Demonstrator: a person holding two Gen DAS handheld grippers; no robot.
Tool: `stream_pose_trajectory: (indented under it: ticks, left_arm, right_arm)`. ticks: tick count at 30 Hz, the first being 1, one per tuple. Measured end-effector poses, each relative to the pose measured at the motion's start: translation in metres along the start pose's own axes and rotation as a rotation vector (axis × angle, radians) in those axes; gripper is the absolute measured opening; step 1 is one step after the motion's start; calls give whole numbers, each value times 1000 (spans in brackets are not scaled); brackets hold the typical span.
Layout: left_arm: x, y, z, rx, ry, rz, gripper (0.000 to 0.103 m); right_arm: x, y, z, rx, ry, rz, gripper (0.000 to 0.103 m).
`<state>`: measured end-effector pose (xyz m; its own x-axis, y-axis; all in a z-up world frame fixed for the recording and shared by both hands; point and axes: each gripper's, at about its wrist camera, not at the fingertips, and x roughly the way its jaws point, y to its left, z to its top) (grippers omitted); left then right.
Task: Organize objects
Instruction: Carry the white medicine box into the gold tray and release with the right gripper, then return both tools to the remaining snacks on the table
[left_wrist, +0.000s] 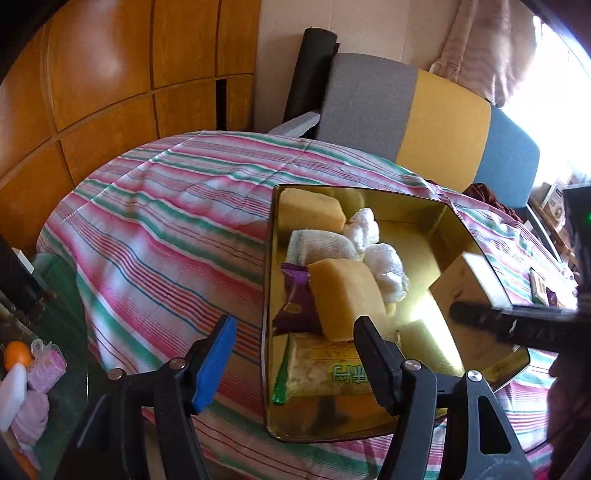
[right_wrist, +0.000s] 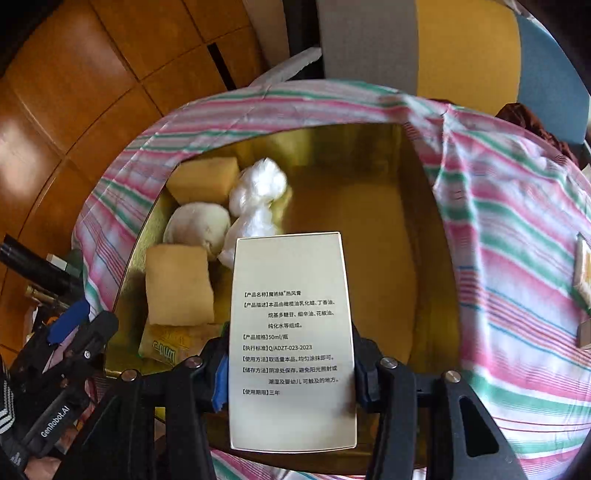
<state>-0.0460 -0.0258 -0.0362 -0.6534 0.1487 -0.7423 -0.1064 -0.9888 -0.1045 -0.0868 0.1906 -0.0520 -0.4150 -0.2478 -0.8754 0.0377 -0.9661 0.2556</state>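
A gold tin tray (left_wrist: 417, 206) lies on the striped cloth and holds yellow sponges (left_wrist: 343, 295), a rolled white cloth (left_wrist: 317, 245), white plastic wads (left_wrist: 384, 266), a purple packet (left_wrist: 295, 302) and a green-edged snack pack (left_wrist: 325, 369). My left gripper (left_wrist: 295, 358) is open and empty over the tray's near left edge. My right gripper (right_wrist: 290, 363) is shut on a cream carton with printed text (right_wrist: 291, 339), held over the tray's bare right half (right_wrist: 354, 206). The carton also shows in the left wrist view (left_wrist: 465, 284).
The striped cloth (left_wrist: 166, 229) covers a round table. A grey, yellow and blue chair back (left_wrist: 424, 110) stands behind it. Small packets (left_wrist: 539, 291) lie on the cloth at the right. Bottles and an orange (left_wrist: 16, 354) sit low at the left.
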Motion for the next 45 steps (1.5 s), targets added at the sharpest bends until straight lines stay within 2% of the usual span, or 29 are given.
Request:
stream_pose_trajectory:
  ticks: [3,7,11,16,22,30,35,40,45]
  left_arm:
    - [2,6,0,-16,5,4,67]
    - [3,9,-1,-25,6,2,67]
    - [1,8,0,-21,1,-3,67]
    - [-3,5,1,-10,-8,-5,67]
    - [-12,5,4,1,-35,12,69]
    - [-23,-2,7,25,-62,13,70]
    - [-29,-11,12,52,-79,2,72]
    - [-35,-24,18,85,-94,-10,72]
    - [-36,-41,25,119,-93,-38,72]
  right_arm:
    - [9,6,-5,9,29,70,52]
    - [11,10,-11,9,31,102,57]
    - [7,12,-17,30,17,151,58]
    - [9,24,-19,-14,14,162,59]
    - [-13,19,-23,-17,-78,174,60]
    - [-57,-1,-27,-10,-185,106,60]
    - [-78,-25,-29,9,-220,50,60]
    - [-96,-63,-34,38,-238,-25,60]
    - [-118,-121,-39,104,-263,-123,60]
